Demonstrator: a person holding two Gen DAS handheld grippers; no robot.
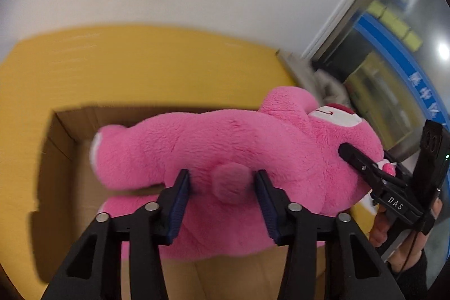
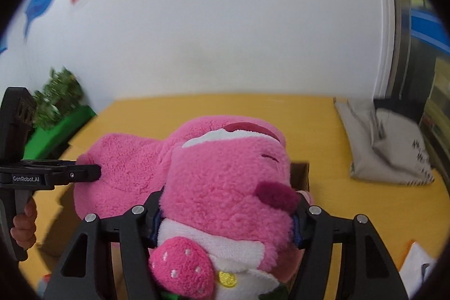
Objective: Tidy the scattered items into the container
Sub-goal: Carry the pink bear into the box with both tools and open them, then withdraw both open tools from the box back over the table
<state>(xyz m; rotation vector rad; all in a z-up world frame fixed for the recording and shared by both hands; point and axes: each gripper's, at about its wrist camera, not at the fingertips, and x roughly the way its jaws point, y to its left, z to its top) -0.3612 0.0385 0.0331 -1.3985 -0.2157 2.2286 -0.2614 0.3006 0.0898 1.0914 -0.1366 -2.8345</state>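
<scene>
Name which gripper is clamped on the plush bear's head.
The right gripper: its pads squeeze the pink bear's face, whereas the left gripper pinches its rear beside the tail.

The pink plush bear [image 1: 239, 148] hides most of the cardboard box [image 1: 64, 131] beyond the left gripper [image 1: 222, 187]. In the right wrist view, the right gripper [image 2: 227, 221] has its pads buried in the bear's head. The plant [image 2: 60, 94] behind the left gripper is blurred, and the strawberry [image 2: 182, 266] is partly hidden.
</scene>
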